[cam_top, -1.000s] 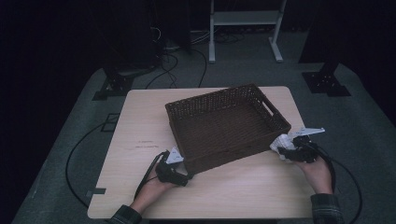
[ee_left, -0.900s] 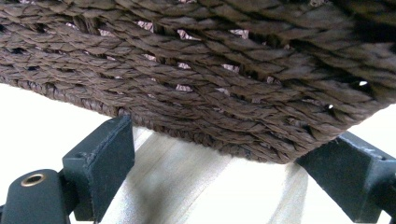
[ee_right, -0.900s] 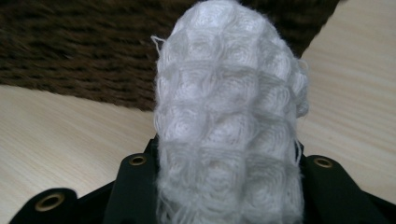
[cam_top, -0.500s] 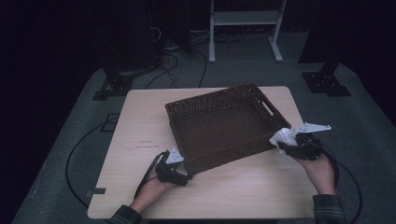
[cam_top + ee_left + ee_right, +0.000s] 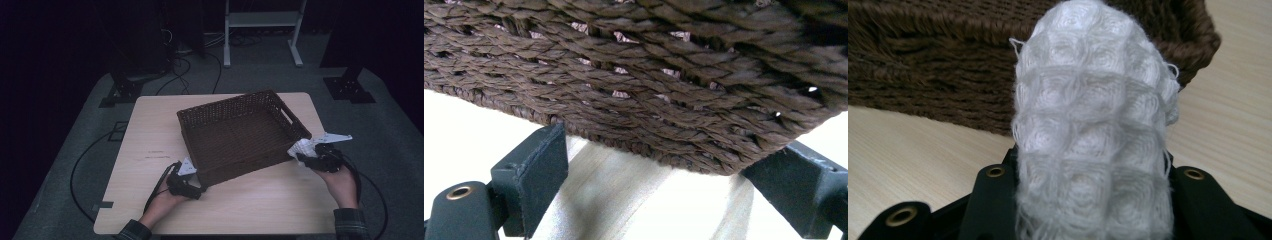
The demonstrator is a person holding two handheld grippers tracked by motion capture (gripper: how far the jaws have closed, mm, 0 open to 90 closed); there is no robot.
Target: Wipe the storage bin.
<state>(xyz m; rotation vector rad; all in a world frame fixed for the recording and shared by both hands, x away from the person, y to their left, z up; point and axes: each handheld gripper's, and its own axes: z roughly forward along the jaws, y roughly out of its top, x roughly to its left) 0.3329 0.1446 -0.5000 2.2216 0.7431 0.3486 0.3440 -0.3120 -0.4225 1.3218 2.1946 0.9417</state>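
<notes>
A person seated at a pale wooden table (image 5: 150, 130) works two hand-held grippers around a dark brown woven basket (image 5: 240, 135), which sits slightly turned near the table's centre. The right gripper (image 5: 305, 155), at about four o'clock from the basket, is clamped on a bunched white waffle-weave cloth (image 5: 301, 148); in the right gripper view the cloth (image 5: 1093, 125) bulges up between the black jaws, with the basket's wall and corner (image 5: 928, 65) just behind it and bare tabletop on either side. The cloth sits just outside the basket's near right corner, right beside the rim. The left gripper (image 5: 196, 181), at about seven o'clock, meets the basket's near left corner; the left gripper view shows its jaws spread wide with the woven corner (image 5: 649, 85) between them, and it is unclear whether the pads press on the weave. The basket's near wall stands between each gripper and the basket's floor. Beyond the table, at twelve o'clock, stand a white metal frame (image 5: 262, 20) and tangled cables (image 5: 185, 55) on grey flooring; black stand feet (image 5: 350, 90) sit at two o'clock.
</notes>
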